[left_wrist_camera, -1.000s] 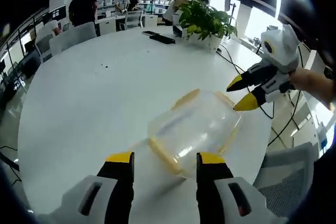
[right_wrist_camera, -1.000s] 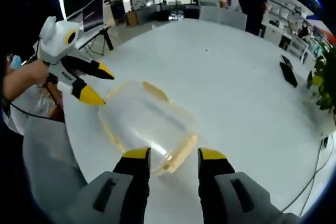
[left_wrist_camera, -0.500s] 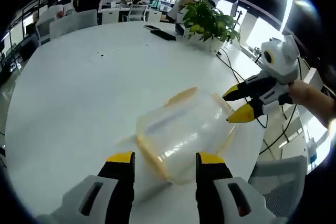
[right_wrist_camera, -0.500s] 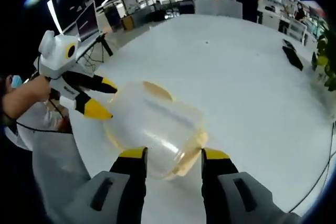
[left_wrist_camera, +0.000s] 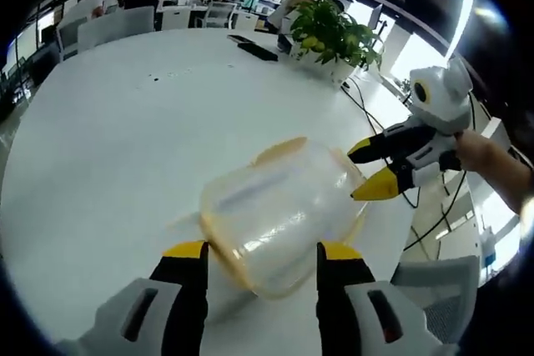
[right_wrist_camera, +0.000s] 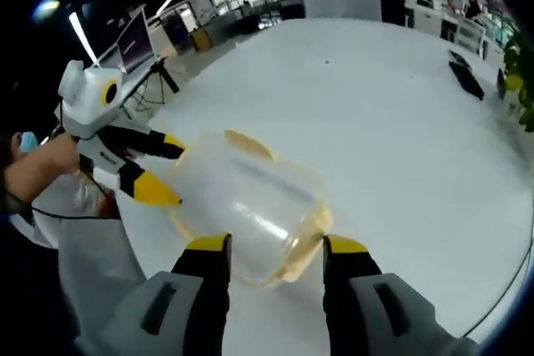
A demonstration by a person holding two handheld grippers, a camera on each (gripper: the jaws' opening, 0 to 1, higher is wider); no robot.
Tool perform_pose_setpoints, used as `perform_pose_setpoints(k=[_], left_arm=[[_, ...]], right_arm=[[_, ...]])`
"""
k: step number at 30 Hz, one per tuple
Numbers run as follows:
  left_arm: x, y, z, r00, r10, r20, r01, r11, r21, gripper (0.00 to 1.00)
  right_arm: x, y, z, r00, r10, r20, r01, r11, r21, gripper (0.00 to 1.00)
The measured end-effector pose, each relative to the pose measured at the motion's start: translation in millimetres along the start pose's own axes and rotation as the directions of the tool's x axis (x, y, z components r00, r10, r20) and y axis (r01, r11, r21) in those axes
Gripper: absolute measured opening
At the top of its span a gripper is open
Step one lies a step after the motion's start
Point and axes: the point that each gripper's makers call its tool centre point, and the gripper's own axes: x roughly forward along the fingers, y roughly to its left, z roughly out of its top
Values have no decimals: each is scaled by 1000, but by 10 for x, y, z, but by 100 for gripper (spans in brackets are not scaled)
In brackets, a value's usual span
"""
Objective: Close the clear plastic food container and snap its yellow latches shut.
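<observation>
The clear plastic container (left_wrist_camera: pixel 279 210) with yellow trim rests on the white round table (left_wrist_camera: pixel 125 139). A yellow latch (left_wrist_camera: pixel 279 150) shows on its far side and another yellow edge (left_wrist_camera: pixel 219 248) on its near left. My left gripper (left_wrist_camera: pixel 261 252) is open, its jaws flanking the container's near end. My right gripper (left_wrist_camera: pixel 367 170) comes in from the right, open, its fingertips at the container's far right corner. In the right gripper view the container (right_wrist_camera: pixel 250 202) lies between my right gripper's (right_wrist_camera: pixel 276 245) open jaws, and my left gripper (right_wrist_camera: pixel 169 174) stands open at its left end.
A potted plant (left_wrist_camera: pixel 329 31) and flat black items (left_wrist_camera: pixel 257 52) sit at the table's far side. Cables (left_wrist_camera: pixel 367 97) trail over the edge. A grey chair (left_wrist_camera: pixel 438 268) stands near the right edge. People sit at the back. A monitor (right_wrist_camera: pixel 133 35) stands beyond the table.
Both grippers have moved closer to the container, which now reaches between each view's own jaws. The jaws remain open.
</observation>
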Motion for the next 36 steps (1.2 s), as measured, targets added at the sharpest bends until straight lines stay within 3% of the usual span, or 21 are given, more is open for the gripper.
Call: perform_pose_setpoints(k=[10,21,29,31,34,36], left_arm=[[-19,-3,-1,1000,21,3,-21,1000,3,46],[14,-37,-1,1000,19,-10,-19,1000,4,51],[38,-49,1,1000,15,-16,-15,1000,-9,49],[49,-51,-1,1000,13,-20,-13,1000,-21,47],[116,-124,-87,999,-38,-15,35,985,-171,43],[107,-108,-92,1000,-19,16,21,989,-147,44]], right_arm=[[-33,-34,-5,1000,-13,-14,13,1000,-1,37],[52,-6,4,1000,-10,-2,10,997,72,44],[133,-4,-18,999,-38,-4,38,992,117,41],[167,-27,-22,999,-43,-1,43,990,133,41],[212,-59,11,997,-79,9,77,984,159,42],[236,-58,7,997,-79,5,77,985,156,42]])
